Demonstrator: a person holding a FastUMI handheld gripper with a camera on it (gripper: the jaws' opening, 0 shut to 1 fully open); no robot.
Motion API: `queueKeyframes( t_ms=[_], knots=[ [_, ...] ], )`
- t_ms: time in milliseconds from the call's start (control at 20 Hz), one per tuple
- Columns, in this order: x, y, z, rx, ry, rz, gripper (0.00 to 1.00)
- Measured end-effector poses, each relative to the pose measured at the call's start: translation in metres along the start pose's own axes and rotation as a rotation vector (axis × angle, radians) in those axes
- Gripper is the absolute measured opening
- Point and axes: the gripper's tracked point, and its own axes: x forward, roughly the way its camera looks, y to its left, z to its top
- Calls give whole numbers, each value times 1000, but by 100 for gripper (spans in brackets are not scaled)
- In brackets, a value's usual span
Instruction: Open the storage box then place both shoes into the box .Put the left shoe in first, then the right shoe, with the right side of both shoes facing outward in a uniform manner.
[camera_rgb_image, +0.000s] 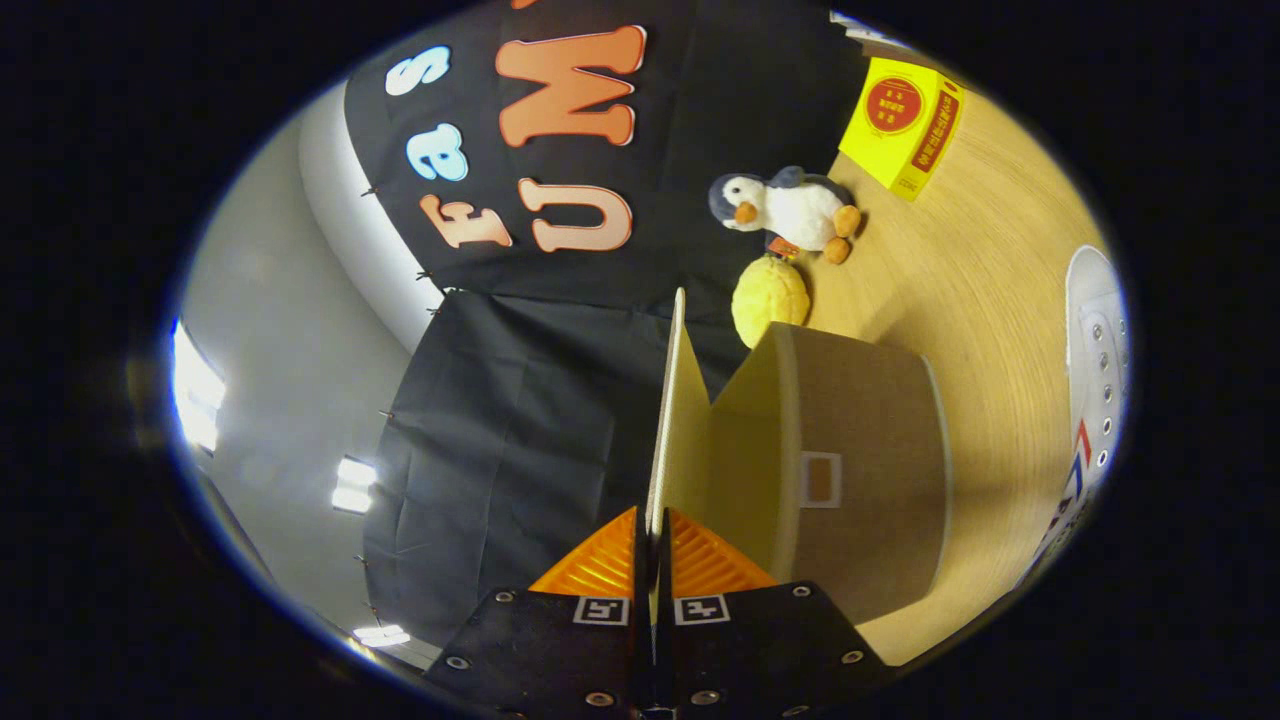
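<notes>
Gripper: the gripper (652, 530) is clamped tight on the lid (672, 420) of the storage box, one finger on each face of the thin panel, basically no gap between them.

Lid: pale yellowish board seen edge-on, running straight away from the fingertips toward the far cloth wall. It's swung up off the box, so the box is open.

Storage box: the storage box (870, 460) sits on the wooden table (960, 280) just right of the fingers, brown cardboard outside, lighter yellow inside. There's a small rectangular label frame on the brown side facing the camera. Can't see what's in it from this angle.

Shoe: a white lace-up shoe (1095, 380) with metal eyelets and a bit of red and blue trim lies on the table to the right of the box, apart from it. No idea if it's the left or right one.

Far stuff: a bumpy yellow ball (768, 300) just beyond the box, a plush penguin (790, 210) right behind that, and a yellow carton (900, 125) further off to the right.

Background: black cloth wall behind the table, with a grey room wall and ceiling lights on the left.
</notes>
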Motion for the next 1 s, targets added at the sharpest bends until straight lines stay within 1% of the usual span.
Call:
queueKeyframes(
  t_ms=[150,250,300,400,500,550,700,750,850,950,1000],
  knots=[
    [30,46,-11,-68,-6,2,2],
    [58,70,-23,-124,-2,-20,3],
    [71,79,-35,-171,12,-32,3],
    [96,94,-63,-295,53,-59,7],
    [115,108,-90,-394,92,-66,17],
    [121,108,-99,-438,106,-81,29],
    [124,98,-105,-569,72,-188,81],
    [119,93,-97,-596,54,-225,98],
    [111,83,-84,-617,3,-276,98],
    [92,75,-60,-631,-77,-334,98],
    [77,67,-45,-643,-125,-377,98]
  ],
)
